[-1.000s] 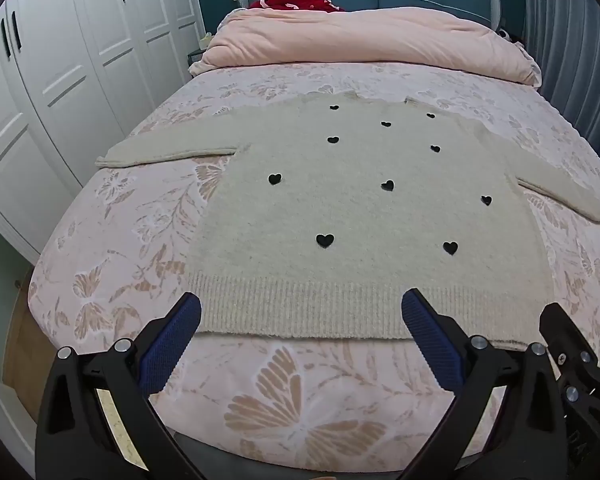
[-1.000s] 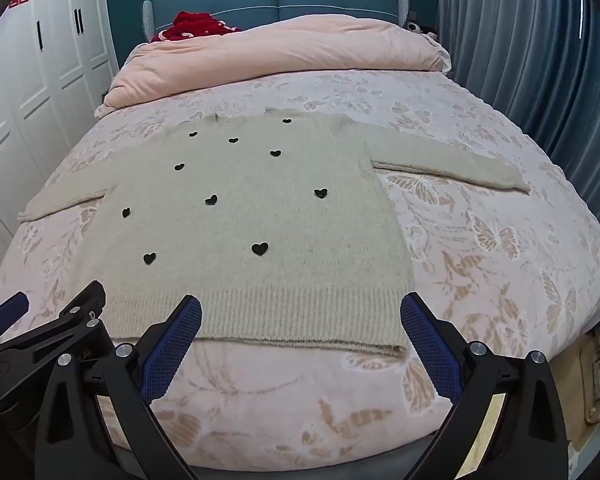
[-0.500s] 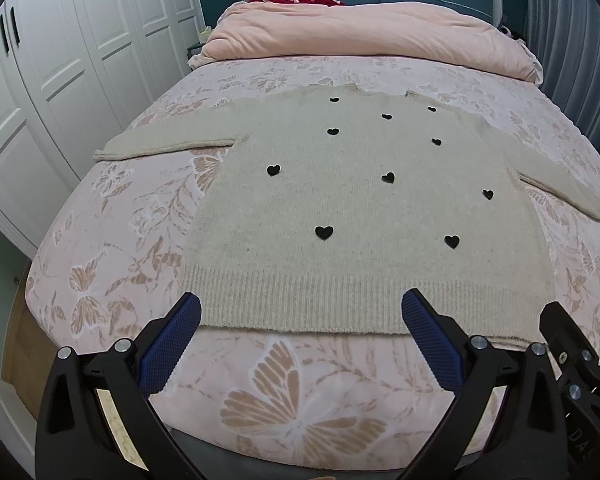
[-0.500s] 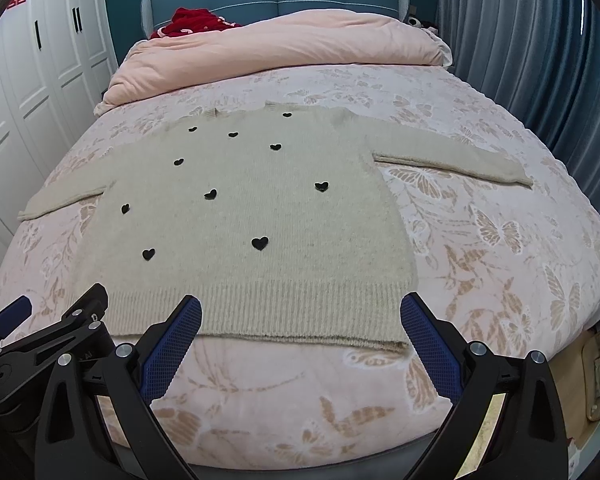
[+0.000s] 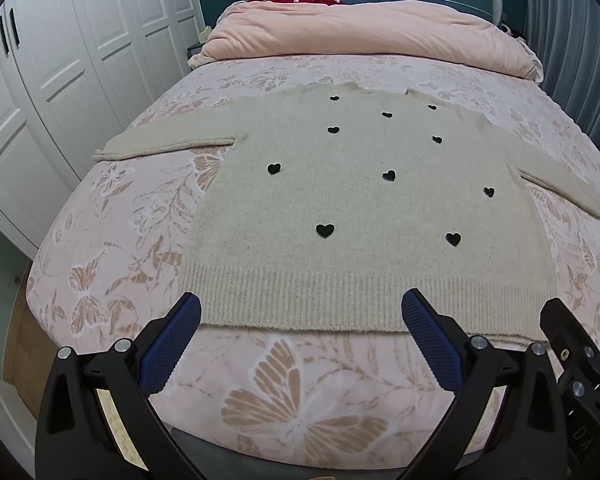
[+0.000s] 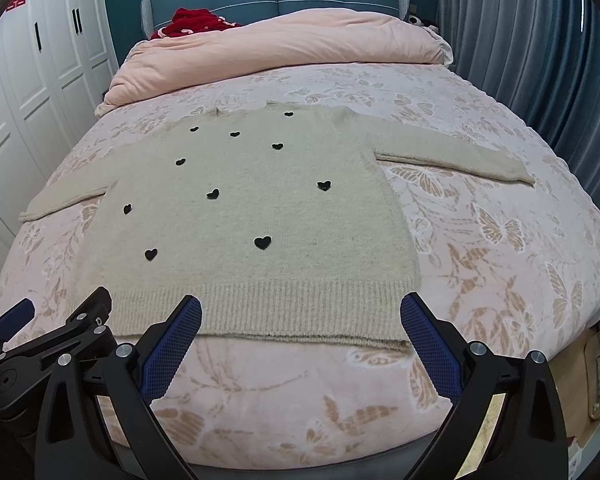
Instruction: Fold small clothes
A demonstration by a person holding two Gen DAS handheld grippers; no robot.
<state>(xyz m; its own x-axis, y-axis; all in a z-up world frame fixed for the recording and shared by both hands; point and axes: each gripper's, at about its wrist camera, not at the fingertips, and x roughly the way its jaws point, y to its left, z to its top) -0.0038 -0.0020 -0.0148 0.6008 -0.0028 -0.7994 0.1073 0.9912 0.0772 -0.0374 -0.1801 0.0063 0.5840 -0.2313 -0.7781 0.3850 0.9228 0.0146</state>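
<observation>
A beige knit sweater (image 5: 360,208) (image 6: 252,216) with small black hearts lies flat on the bed, both sleeves spread out sideways and its ribbed hem toward me. My left gripper (image 5: 300,312) hovers open just short of the hem's left half, its blue pads (image 5: 172,340) wide apart with nothing between them. My right gripper (image 6: 300,312) is open too, in front of the hem's right half. Each gripper shows at the edge of the other's view, the right gripper (image 5: 580,360) and the left gripper (image 6: 52,336).
The bed (image 5: 300,400) has a pink butterfly-print cover and a rolled pink duvet (image 5: 360,36) at the headboard, with a red garment (image 6: 192,22) behind it. White wardrobes (image 5: 60,60) stand on the left, blue curtains (image 6: 540,60) on the right.
Both grippers have shifted slightly forward and up, so the sweater sits a little lower and larger in view. The sweater itself has not moved, and the jaws stay open.
</observation>
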